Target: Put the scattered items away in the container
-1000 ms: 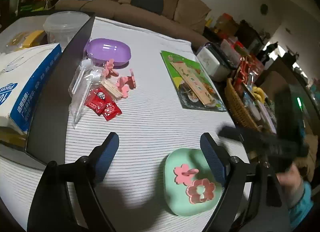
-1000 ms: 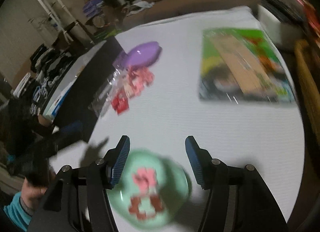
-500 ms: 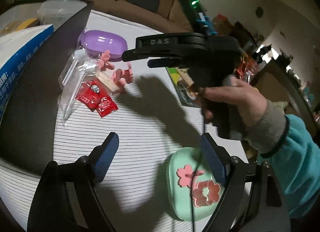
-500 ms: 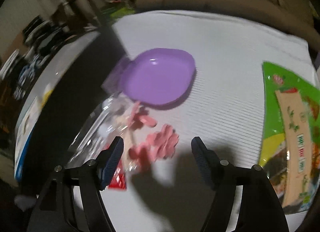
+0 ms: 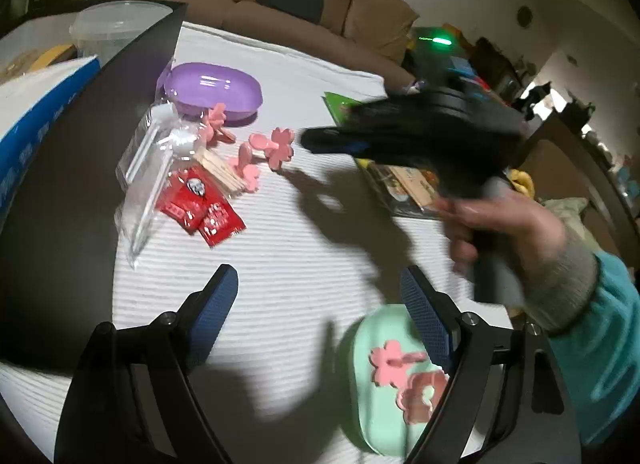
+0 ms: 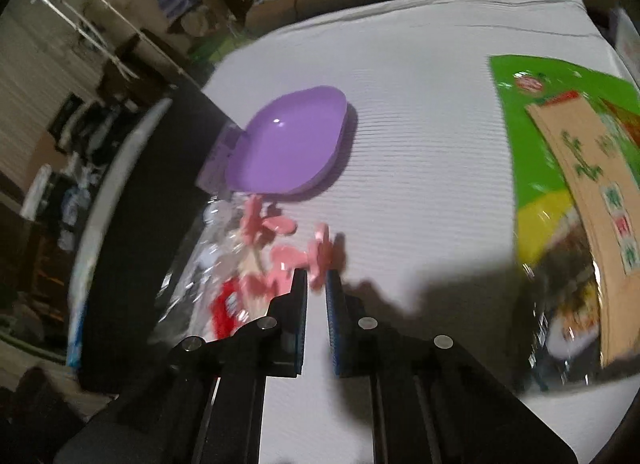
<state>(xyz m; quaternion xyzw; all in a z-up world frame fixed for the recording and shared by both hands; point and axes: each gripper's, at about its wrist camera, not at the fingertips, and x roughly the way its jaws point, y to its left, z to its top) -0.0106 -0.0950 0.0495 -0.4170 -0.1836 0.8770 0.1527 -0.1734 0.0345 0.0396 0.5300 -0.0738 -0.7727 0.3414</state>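
Right gripper (image 6: pixel 317 284) pinched nearly shut on an upright pink flower piece (image 6: pixel 321 254), pads (image 6: pixel 301 304) pressing it from both sides just above the white striped cloth (image 6: pixel 420 183). Blurred in the left wrist view, held by a hand (image 5: pixel 496 223) in a grey cuff and teal sleeve (image 5: pixel 600 328). Left gripper (image 5: pixel 320 304) spread wide, nothing between its blue pads, hanging over bare cloth at the near edge. Mint-green container (image 5: pixel 380 392) low at near right, partly behind the left gripper's right finger, with two pink flower shapes (image 5: pixel 404 372) lying in it. Farther off, to the left: purple dish (image 5: pixel 214 85), more pink flower pieces (image 5: pixel 248 171), wooden sticks (image 5: pixel 220 171), red sauce packets (image 5: pixel 200 203) and a clear plastic wrapper (image 5: pixel 148 167), clustered and partly overlapping. Green printed packet (image 6: pixel 568 167) far right on the cloth. White and blue box (image 5: pixel 36 111) at far left.
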